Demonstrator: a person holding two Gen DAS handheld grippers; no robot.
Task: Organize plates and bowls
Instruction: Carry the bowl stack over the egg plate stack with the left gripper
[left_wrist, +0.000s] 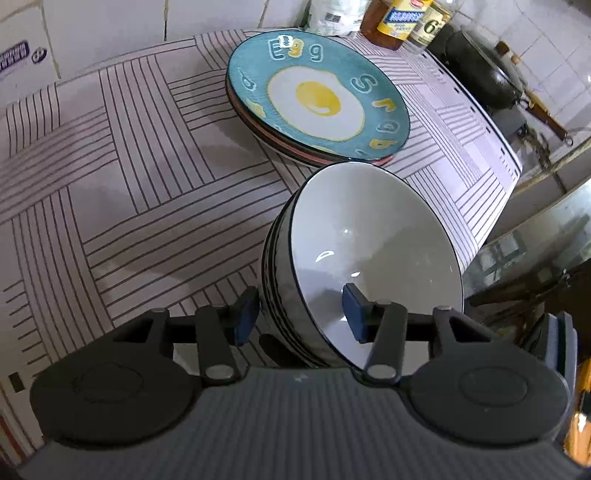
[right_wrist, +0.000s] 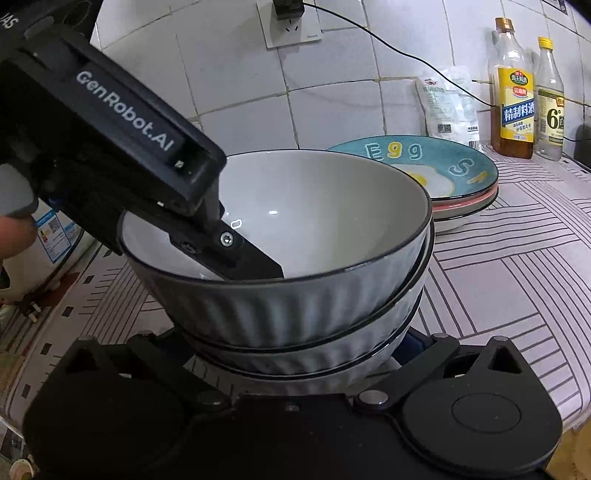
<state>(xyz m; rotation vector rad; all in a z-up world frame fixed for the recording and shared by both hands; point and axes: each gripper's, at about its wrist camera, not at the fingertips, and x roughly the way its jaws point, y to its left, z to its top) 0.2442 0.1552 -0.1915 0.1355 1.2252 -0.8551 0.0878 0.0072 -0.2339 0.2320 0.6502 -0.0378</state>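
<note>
**Bowl stack straddled at the rim; plates piled behind**

I counted three nested bowls (right_wrist: 295, 314), ribbed grey outside, glossy white inside, each with a dark rim, round and deep. The stack stood on the striped tablecloth (left_wrist: 129, 206), mouth upward, the top bowl (left_wrist: 369, 251) tilted slightly. My left gripper (left_wrist: 301, 314) stood partly open, one blue pad (left_wrist: 354, 314) inside the top bowl and the other outside the wall; whether the pads pressed I could not tell. My right gripper (right_wrist: 295, 354) sat low beside the stack's base; its fingertips were hidden, so its state was not determinable. Behind lay a pile of shallow plates (right_wrist: 461, 199), at least three, the top one (left_wrist: 317, 96) teal with a fried-egg design. Two bottles (right_wrist: 513, 92) stood against the tiled wall (right_wrist: 240, 74).
</note>
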